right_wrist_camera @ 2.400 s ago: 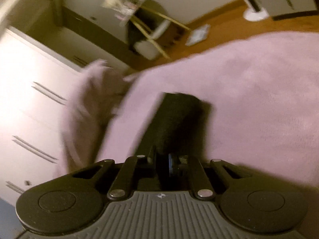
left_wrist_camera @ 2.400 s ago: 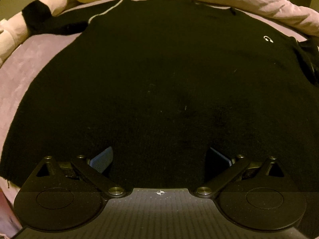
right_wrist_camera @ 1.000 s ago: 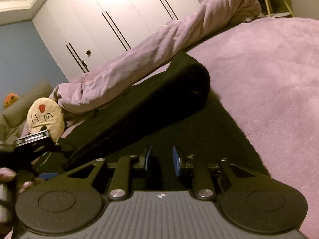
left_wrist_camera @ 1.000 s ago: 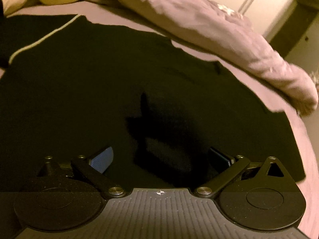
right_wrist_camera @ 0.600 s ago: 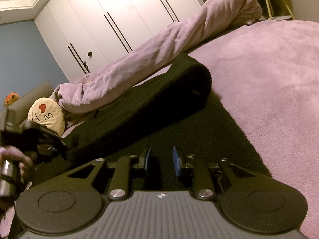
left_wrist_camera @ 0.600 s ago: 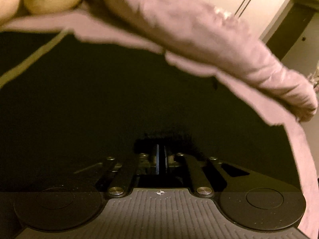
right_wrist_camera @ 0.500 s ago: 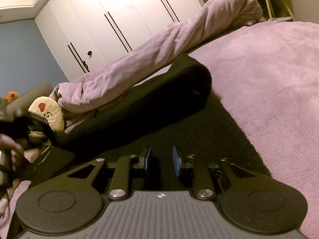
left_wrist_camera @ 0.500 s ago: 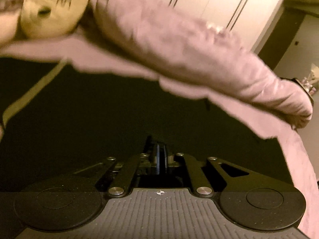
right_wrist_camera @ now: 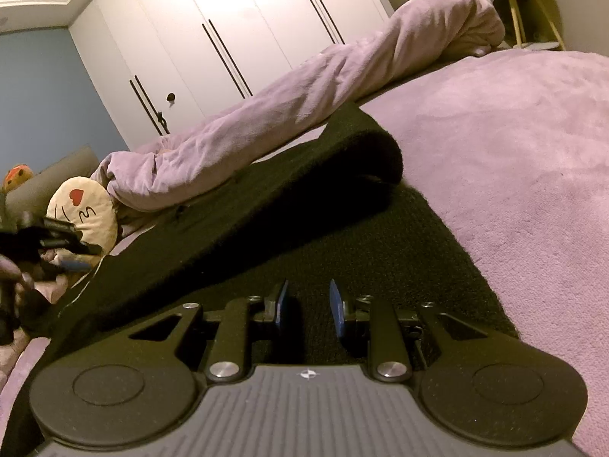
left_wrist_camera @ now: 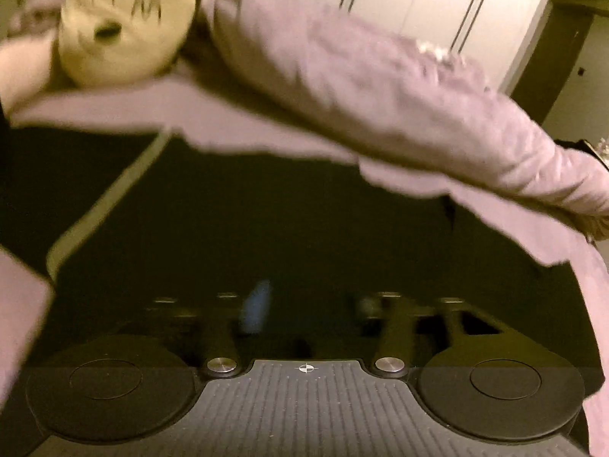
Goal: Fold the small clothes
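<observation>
Left gripper lifted, jaws just reopened, apparently empty; right gripper slightly apart over sweater. Rolled duvet ahead, parallel to the fold.

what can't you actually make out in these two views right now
- Left gripper, left wrist view: motion blur smears its fingers, which have just been opening; nothing shows between them.
- Black sweater: its near hem lies under the right gripper body in the right wrist view; too dark in the left wrist view to read folds.
- Person's hand, right wrist view: cut off by the left edge and blurred.
- Plush toy, left wrist view: blurred.
</observation>
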Demonstrator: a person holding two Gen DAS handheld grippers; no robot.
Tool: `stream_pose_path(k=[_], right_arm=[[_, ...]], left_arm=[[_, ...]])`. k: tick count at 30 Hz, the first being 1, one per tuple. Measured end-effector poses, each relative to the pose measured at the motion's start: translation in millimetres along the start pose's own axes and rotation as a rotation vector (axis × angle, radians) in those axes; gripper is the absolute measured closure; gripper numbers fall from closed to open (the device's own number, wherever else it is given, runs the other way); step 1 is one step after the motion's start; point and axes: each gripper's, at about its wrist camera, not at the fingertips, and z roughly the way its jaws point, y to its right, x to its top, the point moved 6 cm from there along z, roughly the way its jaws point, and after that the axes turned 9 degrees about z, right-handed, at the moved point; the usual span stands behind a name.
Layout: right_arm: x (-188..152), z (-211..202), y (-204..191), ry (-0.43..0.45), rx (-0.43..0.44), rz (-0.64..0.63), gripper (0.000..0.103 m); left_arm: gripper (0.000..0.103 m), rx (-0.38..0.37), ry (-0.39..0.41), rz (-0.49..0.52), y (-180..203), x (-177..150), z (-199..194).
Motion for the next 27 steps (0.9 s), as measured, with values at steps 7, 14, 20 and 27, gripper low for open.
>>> stream_pose_path(k=[7, 14, 20, 27], right_arm=[[0, 0, 0, 0.002, 0.008, 0.009, 0.080], [0, -1, 3, 0.005, 0.017, 0.017, 0.080], [0, -1, 3, 0.004, 0.014, 0.013, 0.080], [0, 0, 0, 0.004, 0.001, -0.003, 0.080]], left_arm=[[0.021, -0.193, -0.142, -0.134, 16, -44, 27], [0.079, -0.231, -0.157, -0.127, 23, -54, 27], [0.089, -0.208, -0.061, 0.030, 49, -32, 12], [0.089, -0.101, 0.142, 0.206, 47, 32, -31]])
